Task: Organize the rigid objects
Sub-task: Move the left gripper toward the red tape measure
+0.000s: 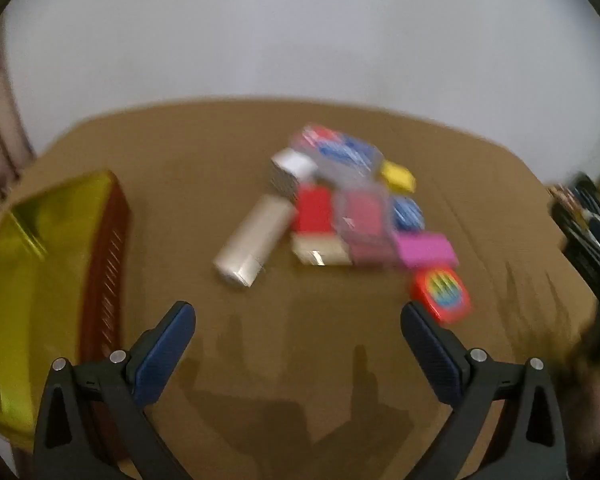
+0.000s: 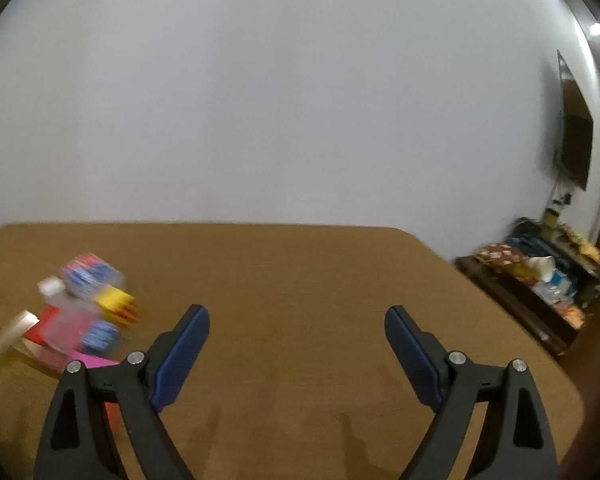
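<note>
Two grippers stand wide and empty. Left gripper (image 1: 298,320) hovers over bare brown table (image 1: 300,380); right gripper (image 2: 296,320) likewise, pile at its nine o'clock. Blurred pile of small boxes (image 1: 352,216) lies at twelve o'clock, silver carton (image 1: 254,240) at eleven, red-walled bin (image 1: 104,264) at nine. Advise taking an outlying piece first, squarely across its narrow faces.

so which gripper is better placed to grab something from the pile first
Left, probably. The left gripper is open and faces the pile head-on. The right gripper, also open, points at bare table, with the pile off to its left.
</note>
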A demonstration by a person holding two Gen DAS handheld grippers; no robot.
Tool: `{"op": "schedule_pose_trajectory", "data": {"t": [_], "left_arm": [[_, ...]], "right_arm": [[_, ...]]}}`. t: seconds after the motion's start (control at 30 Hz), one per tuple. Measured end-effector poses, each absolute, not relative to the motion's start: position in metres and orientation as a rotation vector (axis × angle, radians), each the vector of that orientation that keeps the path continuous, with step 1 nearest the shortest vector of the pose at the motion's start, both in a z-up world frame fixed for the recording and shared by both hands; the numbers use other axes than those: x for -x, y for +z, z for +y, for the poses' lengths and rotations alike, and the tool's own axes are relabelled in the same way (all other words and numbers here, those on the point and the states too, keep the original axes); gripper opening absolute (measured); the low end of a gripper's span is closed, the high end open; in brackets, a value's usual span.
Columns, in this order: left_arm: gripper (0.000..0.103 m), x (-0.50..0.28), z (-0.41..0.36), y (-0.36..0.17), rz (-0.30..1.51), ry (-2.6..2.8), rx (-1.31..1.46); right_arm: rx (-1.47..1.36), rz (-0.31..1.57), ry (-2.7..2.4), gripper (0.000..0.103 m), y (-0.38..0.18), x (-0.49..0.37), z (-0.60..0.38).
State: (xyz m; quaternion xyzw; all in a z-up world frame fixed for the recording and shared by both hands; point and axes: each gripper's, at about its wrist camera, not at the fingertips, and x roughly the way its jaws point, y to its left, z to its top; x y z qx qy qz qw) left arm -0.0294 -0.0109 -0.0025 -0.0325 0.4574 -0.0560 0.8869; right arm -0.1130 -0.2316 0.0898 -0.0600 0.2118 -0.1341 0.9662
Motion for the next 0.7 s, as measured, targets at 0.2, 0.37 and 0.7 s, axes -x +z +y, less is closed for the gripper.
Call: {"op": "schedule_pose_trajectory", "data": {"t": [0.2,0.37,0.7], "left_arm": [[0.102,0.025,-0.071,-0.015,1.035,-0.174,0.030],[0.100,0.016,-0.096,-0.018,1.051,-0.158,0.029],[0.077,-0.004,-0.113,-0.045,1.179,-0.103,0.118]], "right_arm": [[0.044,0.522,-0.311,0.092,0.078,0.093,-0.292],[0.024,0.516,-0.293,0.092,0.078,0.088,-0.296],[-0.016,0.477,-0.249,0.092,0.069,0.103,-0.310]]}}
